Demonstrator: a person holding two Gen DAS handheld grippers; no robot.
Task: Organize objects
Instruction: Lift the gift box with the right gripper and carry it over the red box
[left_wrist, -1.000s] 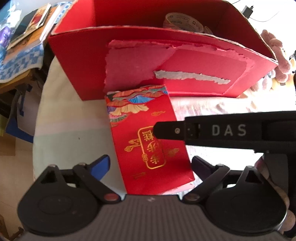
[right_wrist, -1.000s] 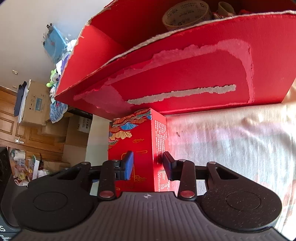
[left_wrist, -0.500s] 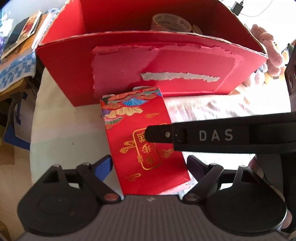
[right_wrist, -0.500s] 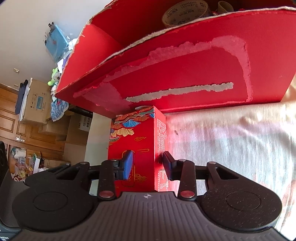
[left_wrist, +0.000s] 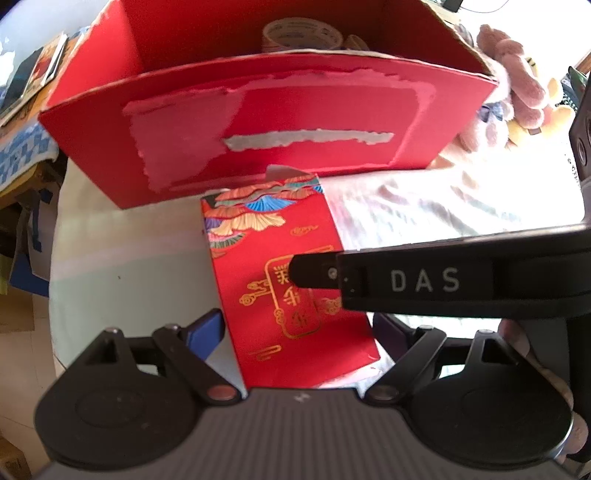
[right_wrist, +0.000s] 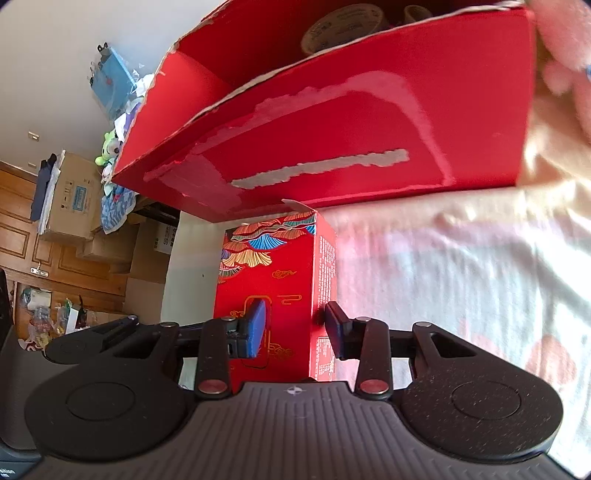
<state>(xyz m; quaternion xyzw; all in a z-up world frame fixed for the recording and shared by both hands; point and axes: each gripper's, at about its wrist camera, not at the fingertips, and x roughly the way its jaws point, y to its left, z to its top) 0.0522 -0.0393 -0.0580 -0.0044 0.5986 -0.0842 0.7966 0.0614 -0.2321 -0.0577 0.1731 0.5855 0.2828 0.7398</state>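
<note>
Just changed: seen from the left wrist, the red carton (left_wrist: 258, 110) has dropped lower in frame than a second ago. More of its open top and of the tape roll (left_wrist: 299, 33) inside now shows.
Same second, right wrist: the room and carton have shifted and blurred, while the small red gift box (right_wrist: 273, 295) has kept its place between the jaws.
Meaning for the task: the box looks to be travelling with the right hand-held gripper, probably up towards the carton. It is not inside yet.
Left hand-held gripper (left_wrist: 295, 332): jaws spread wide, one blue pad (left_wrist: 207, 330) just beside the box's left edge. It grips nothing.
Gift box position: in front of the carton's torn front wall, its far end close to that wall. I cannot tell whether its underside is off the tabletop (left_wrist: 424, 206).
Right hand-held gripper (right_wrist: 293, 326): drawn in tight on the gift box, one finger (left_wrist: 424, 280) lying across the gold-printed face.
Far left surroundings: books (left_wrist: 44, 62) on a checked cloth, well apart from the work.
Middle obstacle: the carton's front wall stands between box and opening, so the box must clear that edge. The tape roll already takes up part of the floor inside.
Far right surroundings: a pink plush toy (left_wrist: 513, 74) sits against the carton's right corner.
</note>
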